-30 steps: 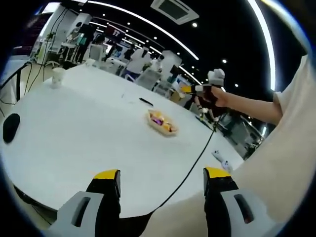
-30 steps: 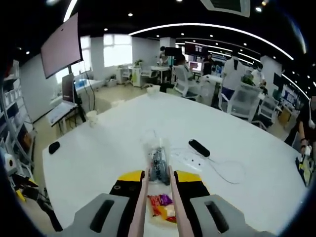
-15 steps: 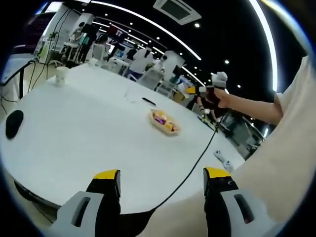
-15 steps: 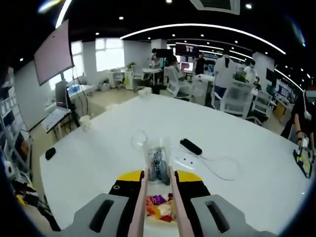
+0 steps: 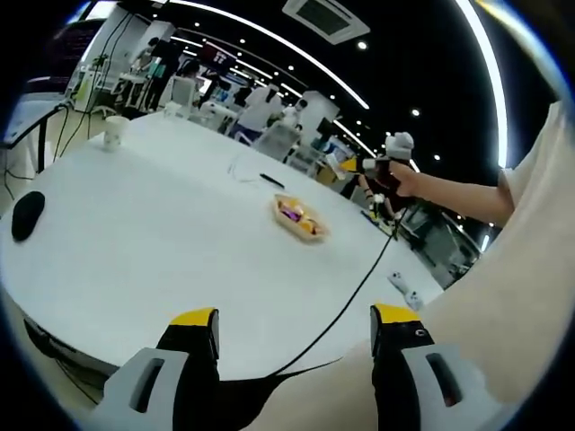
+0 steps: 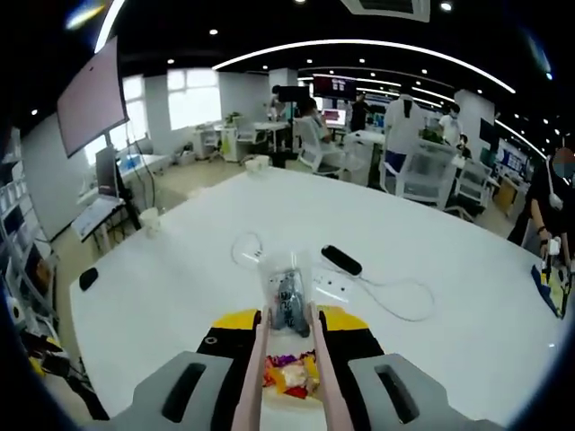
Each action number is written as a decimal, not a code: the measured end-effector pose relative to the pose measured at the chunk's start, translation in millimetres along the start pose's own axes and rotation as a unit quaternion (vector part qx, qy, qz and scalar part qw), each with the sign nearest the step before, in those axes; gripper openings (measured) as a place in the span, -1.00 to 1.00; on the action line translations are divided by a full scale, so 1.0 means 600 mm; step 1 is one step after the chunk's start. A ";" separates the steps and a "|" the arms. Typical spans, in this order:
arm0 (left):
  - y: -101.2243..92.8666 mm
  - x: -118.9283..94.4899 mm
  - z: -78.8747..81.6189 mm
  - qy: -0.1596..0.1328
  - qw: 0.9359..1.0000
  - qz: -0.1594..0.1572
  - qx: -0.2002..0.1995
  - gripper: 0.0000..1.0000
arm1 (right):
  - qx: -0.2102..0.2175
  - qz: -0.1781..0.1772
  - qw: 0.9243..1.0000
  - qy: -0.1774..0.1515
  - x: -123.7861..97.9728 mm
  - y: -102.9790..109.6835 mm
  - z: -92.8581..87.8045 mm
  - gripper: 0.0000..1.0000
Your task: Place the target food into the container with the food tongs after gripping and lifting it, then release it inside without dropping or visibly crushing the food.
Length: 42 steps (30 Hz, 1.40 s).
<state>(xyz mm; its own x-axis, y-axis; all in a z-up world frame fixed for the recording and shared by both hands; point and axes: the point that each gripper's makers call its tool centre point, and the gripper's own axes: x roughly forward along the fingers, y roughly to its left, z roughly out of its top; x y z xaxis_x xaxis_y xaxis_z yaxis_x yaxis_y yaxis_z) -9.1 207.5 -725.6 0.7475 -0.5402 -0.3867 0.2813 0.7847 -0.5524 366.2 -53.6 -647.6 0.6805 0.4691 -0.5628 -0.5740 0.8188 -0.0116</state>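
**Tongs held over the basket of wrapped food**

The right claw [image 6: 287,337], yellow-tipped grey jaws drawn narrow, clamps a pair of pale food tongs [image 6: 289,382] whose slim arms run straight forward along the jaws. Their tips hold a clear, glossy packet [image 6: 287,292] with a dark item inside, upright over a shallow oval basket [image 5: 297,220] of bright wrapped food [image 6: 289,373] on the smooth white round worktop [image 5: 162,260]. The left claw [image 5: 294,337] hangs wide and empty near the worktop's edge. A thin black cable [image 5: 346,301] trails across the surface.
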 end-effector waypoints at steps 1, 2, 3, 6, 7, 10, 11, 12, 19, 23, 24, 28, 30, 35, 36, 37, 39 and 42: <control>0.000 0.000 0.000 0.000 1.000 0.000 0.000 0.36 | -0.002 -0.001 1.000 0.001 0.000 0.000 -0.001 -0.50; 0.000 -0.001 0.000 0.000 1.000 0.000 0.001 0.36 | -0.005 -0.002 1.000 0.001 0.000 0.000 -0.002 -0.50; 0.001 -0.001 0.000 0.000 1.000 0.001 0.001 0.36 | -0.005 -0.002 1.000 0.001 0.000 0.000 -0.002 -0.50; 0.001 -0.002 0.002 -0.001 1.000 0.001 0.001 0.36 | -0.013 -0.007 1.000 0.003 -0.001 0.000 -0.005 -0.49; 0.001 -0.002 0.002 -0.001 1.000 0.002 0.001 0.36 | -0.014 -0.009 1.000 0.004 0.000 0.000 -0.006 -0.49; 0.002 -0.001 0.005 -0.004 1.000 0.002 0.002 0.36 | -0.020 -0.010 1.000 0.009 0.001 0.001 -0.010 -0.49; 0.002 -0.001 0.005 -0.005 1.000 0.002 0.002 0.36 | -0.020 -0.009 1.000 0.009 0.001 0.002 -0.010 -0.49; 0.002 0.000 0.008 -0.008 1.000 0.003 0.002 0.36 | -0.022 -0.009 1.000 0.009 0.001 0.004 -0.009 -0.48; -0.001 -0.002 0.008 -0.012 1.000 0.003 0.001 0.36 | -0.031 -0.008 0.999 0.007 0.004 0.019 0.004 -0.47; 0.002 -0.006 0.007 -0.013 1.000 0.006 0.000 0.36 | -0.032 -0.008 0.999 0.007 0.006 0.020 0.004 -0.47; 0.003 -0.007 0.007 -0.014 1.000 0.007 -0.001 0.36 | -0.032 -0.008 0.999 0.007 0.005 0.023 0.005 -0.47; 0.004 -0.008 0.007 -0.015 1.000 0.009 -0.001 0.36 | -0.032 -0.006 0.999 0.006 0.004 0.026 0.010 -0.48; 0.004 -0.008 0.007 -0.015 1.000 0.009 -0.001 0.36 | -0.033 -0.007 0.999 0.005 0.003 0.025 0.012 -0.48; 0.001 -0.007 0.006 -0.015 1.000 0.008 -0.001 0.36 | -0.033 -0.008 0.999 0.004 0.002 0.020 0.012 -0.47; 0.000 -0.007 0.006 -0.015 1.000 0.007 -0.001 0.36 | -0.033 -0.008 0.999 0.004 0.001 0.019 0.012 -0.47; -0.001 -0.006 0.005 -0.015 1.000 0.007 -0.001 0.36 | -0.031 -0.010 0.999 0.004 0.000 0.019 0.012 -0.46; -0.001 -0.006 0.005 -0.015 1.000 0.007 -0.001 0.36 | -0.027 -0.009 1.000 0.004 -0.002 0.018 0.010 -0.46; -0.002 -0.005 0.005 -0.016 1.000 0.006 -0.001 0.36 | -0.027 -0.011 1.000 0.004 -0.004 0.015 0.008 -0.46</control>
<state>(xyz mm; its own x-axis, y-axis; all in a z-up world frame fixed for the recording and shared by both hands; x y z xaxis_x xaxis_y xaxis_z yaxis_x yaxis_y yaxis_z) -9.9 209.2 -721.5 0.7693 -0.5208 -0.3701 0.2704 0.7902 -0.5500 361.5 -45.8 -642.0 0.6890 0.4488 -0.5692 -0.5835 0.8093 -0.0683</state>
